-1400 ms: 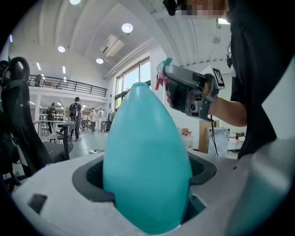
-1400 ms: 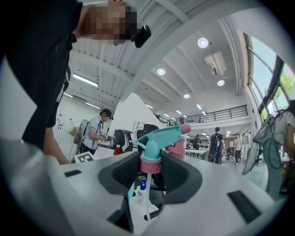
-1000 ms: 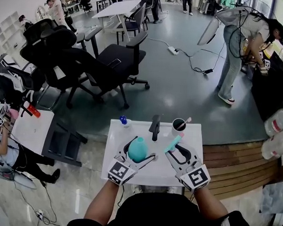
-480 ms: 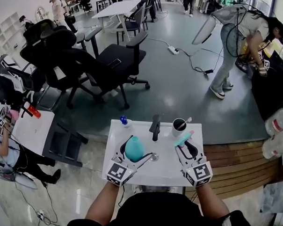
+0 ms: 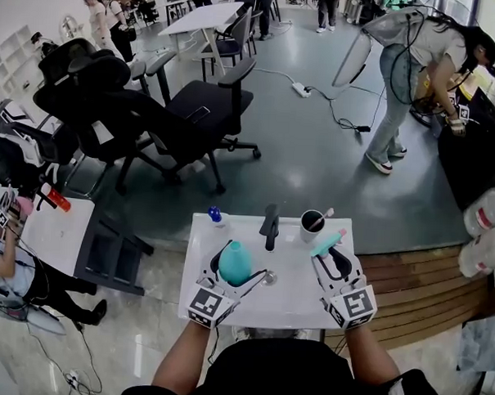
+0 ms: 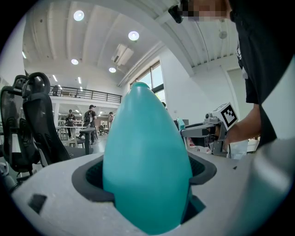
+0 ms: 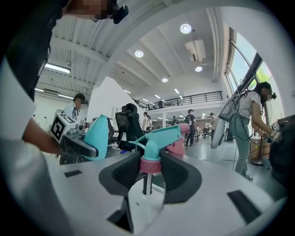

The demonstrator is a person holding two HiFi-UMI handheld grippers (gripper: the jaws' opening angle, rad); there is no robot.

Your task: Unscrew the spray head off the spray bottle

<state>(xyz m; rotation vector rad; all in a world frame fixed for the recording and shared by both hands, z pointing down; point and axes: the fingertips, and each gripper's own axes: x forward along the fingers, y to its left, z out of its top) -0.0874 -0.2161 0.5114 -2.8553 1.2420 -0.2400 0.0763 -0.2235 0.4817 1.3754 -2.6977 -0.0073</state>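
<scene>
A teal egg-shaped spray bottle (image 5: 233, 262) without its head sits between the jaws of my left gripper (image 5: 240, 261), which is shut on it above the white table (image 5: 286, 299). In the left gripper view the bottle (image 6: 146, 161) fills the jaws. My right gripper (image 5: 333, 255) is shut on the detached spray head (image 5: 327, 241), held to the right of the bottle and apart from it. In the right gripper view the pads clamp the pink collar of the teal spray head (image 7: 155, 140), and its dip tube (image 7: 146, 182) hangs free below. The bottle (image 7: 97, 137) shows at the left there.
At the table's far edge stand a small blue-capped bottle (image 5: 216, 216), a black upright object (image 5: 269, 222) and a dark cup (image 5: 313, 223) with a stick in it. Office chairs (image 5: 194, 108) lie beyond; a wooden platform (image 5: 407, 290) is right. A person (image 5: 408, 85) bends over far right.
My right gripper has carried the spray head to the right, away from the bottle. The left gripper with the bottle has stayed almost still.
</scene>
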